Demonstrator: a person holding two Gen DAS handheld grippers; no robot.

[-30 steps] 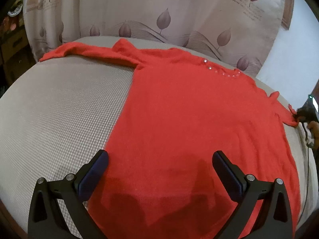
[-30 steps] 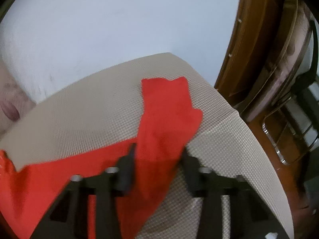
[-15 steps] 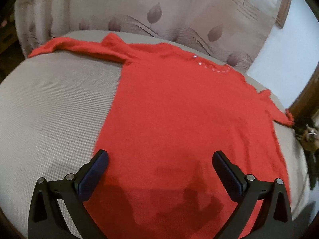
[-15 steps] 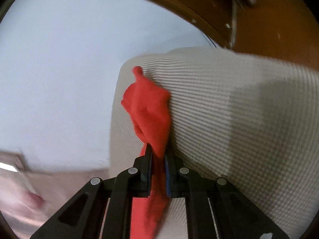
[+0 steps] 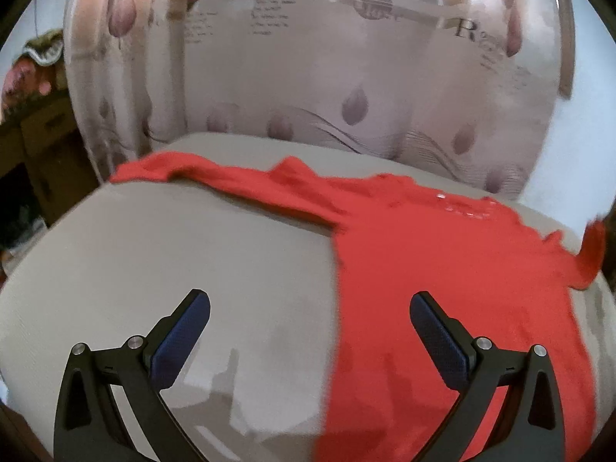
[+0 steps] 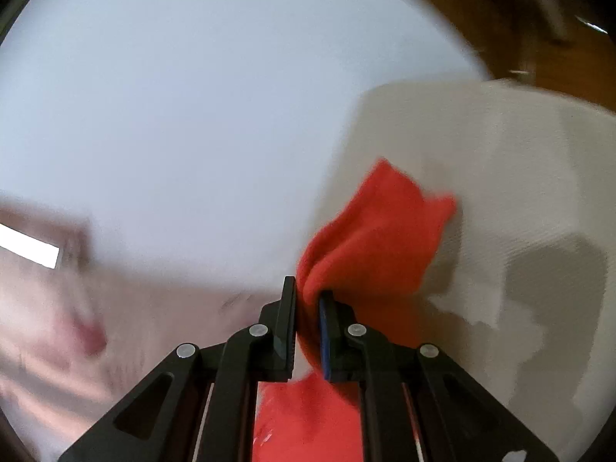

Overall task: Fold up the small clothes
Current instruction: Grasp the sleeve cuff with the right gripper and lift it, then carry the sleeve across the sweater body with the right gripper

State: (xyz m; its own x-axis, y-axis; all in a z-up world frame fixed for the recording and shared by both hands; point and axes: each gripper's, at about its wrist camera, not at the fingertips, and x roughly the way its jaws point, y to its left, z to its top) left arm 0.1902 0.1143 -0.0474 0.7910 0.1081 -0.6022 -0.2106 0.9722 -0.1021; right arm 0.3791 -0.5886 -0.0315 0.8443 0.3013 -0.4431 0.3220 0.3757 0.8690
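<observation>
Right fingers (image 6: 308,300) clamped on soft red knit sleeve (image 6: 377,231) | left fingers (image 5: 310,308) apart over woven grey cushion (image 5: 173,254)

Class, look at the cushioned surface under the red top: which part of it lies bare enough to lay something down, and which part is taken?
Bare: the grey cushion left of the red top's body, bordered above by its outstretched sleeve. Taken: the right half, under the body, with the far sleeve lifted at the edge.
</observation>
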